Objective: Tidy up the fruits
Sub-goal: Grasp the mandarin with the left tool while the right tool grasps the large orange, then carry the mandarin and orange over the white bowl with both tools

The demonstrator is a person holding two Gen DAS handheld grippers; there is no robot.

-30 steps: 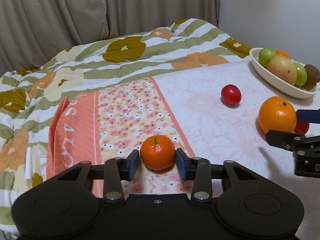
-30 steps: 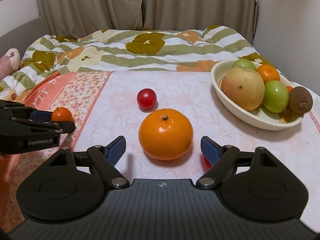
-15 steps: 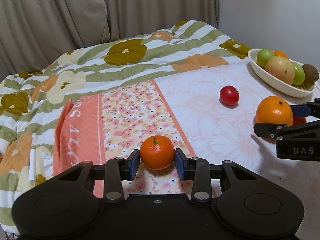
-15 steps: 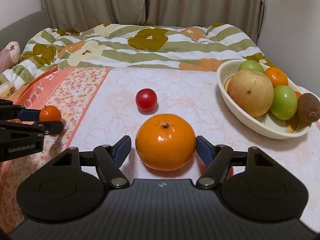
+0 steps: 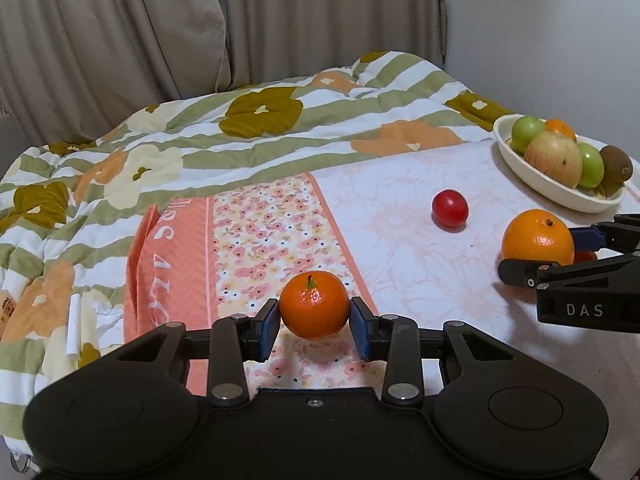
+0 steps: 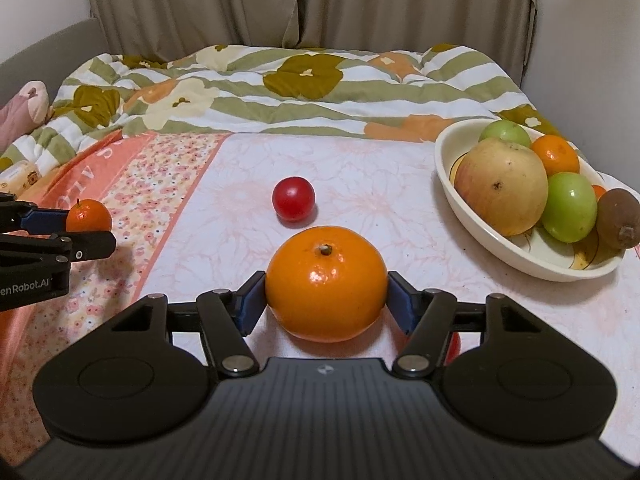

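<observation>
My left gripper (image 5: 314,322) is shut on a small mandarin (image 5: 314,304), held just above the floral cloth. From the right wrist view the mandarin (image 6: 89,216) shows at the far left in the left gripper (image 6: 90,232). A large orange (image 6: 326,280) sits on the pale cloth between the blue pads of my right gripper (image 6: 326,298). Its jaws are closing, and both pads touch the orange's sides. The left wrist view has this orange (image 5: 536,236) and the right gripper (image 5: 538,256) at its right edge. A white bowl (image 6: 444,168) holds apples and other fruit.
A small red fruit (image 6: 293,199) lies loose on the cloth beyond the orange. Another red fruit (image 6: 456,344) peeks out behind my right finger. A rumpled striped quilt (image 6: 304,92) covers the far side, with curtains and a wall behind it.
The right gripper's jaws have narrowed from wide apart until the pads meet the large orange. The left gripper keeps its hold on the mandarin and stays where it was.
</observation>
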